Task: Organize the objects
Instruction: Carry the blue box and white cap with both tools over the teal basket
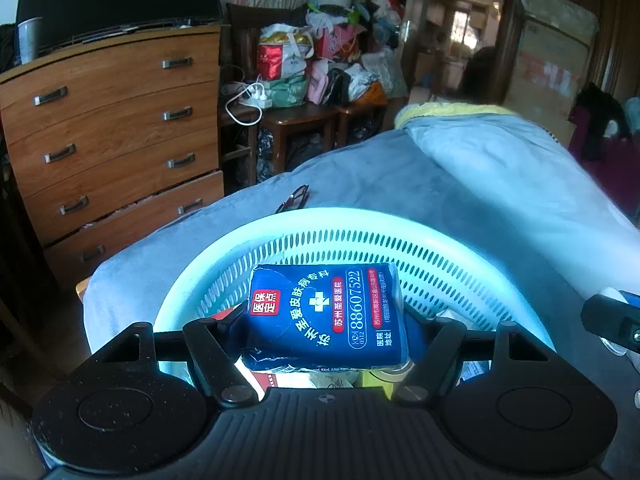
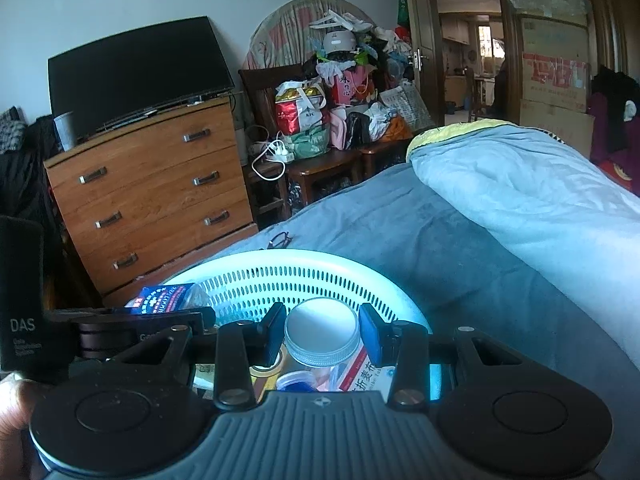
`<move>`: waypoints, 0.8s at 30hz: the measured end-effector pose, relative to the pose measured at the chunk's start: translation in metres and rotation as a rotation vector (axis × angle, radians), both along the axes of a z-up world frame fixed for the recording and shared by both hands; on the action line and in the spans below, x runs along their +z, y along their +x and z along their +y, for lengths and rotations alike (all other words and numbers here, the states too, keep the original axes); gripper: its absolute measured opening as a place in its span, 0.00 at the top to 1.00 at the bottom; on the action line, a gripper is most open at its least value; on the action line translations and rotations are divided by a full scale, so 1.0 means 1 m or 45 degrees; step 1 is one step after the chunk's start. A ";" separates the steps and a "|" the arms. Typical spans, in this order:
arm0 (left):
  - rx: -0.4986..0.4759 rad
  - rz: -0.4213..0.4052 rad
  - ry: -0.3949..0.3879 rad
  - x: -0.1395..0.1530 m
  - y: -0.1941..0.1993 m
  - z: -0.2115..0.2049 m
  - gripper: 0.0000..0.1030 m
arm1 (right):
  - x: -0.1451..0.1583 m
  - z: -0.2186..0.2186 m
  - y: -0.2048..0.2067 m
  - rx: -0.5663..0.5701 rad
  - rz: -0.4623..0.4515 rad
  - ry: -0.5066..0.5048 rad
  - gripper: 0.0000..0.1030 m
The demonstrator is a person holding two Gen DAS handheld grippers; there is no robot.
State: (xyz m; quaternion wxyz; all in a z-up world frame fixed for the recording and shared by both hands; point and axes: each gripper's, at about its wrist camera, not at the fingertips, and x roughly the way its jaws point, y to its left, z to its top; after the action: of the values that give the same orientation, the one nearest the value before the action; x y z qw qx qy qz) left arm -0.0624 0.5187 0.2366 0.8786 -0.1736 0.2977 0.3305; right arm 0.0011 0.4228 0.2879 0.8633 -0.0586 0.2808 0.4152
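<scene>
My left gripper (image 1: 328, 322) is shut on a blue tissue pack (image 1: 326, 308) with white print, held just above the inside of a white perforated basket (image 1: 360, 220) on the bed. The right wrist view shows that same pack (image 2: 168, 300) at the left rim of the basket (image 2: 320, 258). My right gripper (image 2: 323, 330) is shut on a clear jar with a ribbed pale lid (image 2: 322, 334), low inside the basket. Under the jar lie a tape roll (image 2: 264, 370), a blue cap (image 2: 296, 380) and a red-and-white packet (image 2: 362, 376).
The basket sits on a grey-blue bedspread (image 2: 400, 220). A pair of glasses (image 1: 294, 198) lies just beyond its far rim. A folded pale quilt (image 2: 520, 192) fills the right. A wooden dresser (image 1: 112, 136) with its bottom drawer ajar stands left, beside cluttered chairs (image 2: 320, 160).
</scene>
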 end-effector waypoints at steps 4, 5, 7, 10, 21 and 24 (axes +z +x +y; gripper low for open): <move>0.001 0.001 0.000 -0.001 -0.001 0.001 0.30 | 0.001 0.001 -0.001 0.007 -0.007 0.001 0.59; 0.000 0.001 0.001 -0.001 -0.001 0.001 0.30 | 0.001 0.002 -0.001 0.008 -0.010 0.000 0.59; 0.001 -0.001 0.002 -0.001 -0.001 0.000 0.30 | 0.000 0.002 -0.001 0.012 -0.009 -0.001 0.59; 0.002 0.001 0.003 -0.001 -0.001 0.000 0.30 | 0.000 0.002 0.000 0.016 -0.007 -0.001 0.59; 0.017 0.011 0.000 -0.004 -0.001 0.002 0.29 | -0.003 0.007 0.001 0.024 0.001 -0.001 0.58; 0.036 0.022 0.011 -0.006 -0.002 0.002 0.23 | -0.003 0.007 0.000 0.024 -0.016 0.005 0.40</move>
State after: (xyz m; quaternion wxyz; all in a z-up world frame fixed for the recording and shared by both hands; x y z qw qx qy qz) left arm -0.0641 0.5211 0.2308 0.8720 -0.1712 0.3015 0.3456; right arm 0.0009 0.4296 0.2850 0.8613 -0.0622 0.2741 0.4234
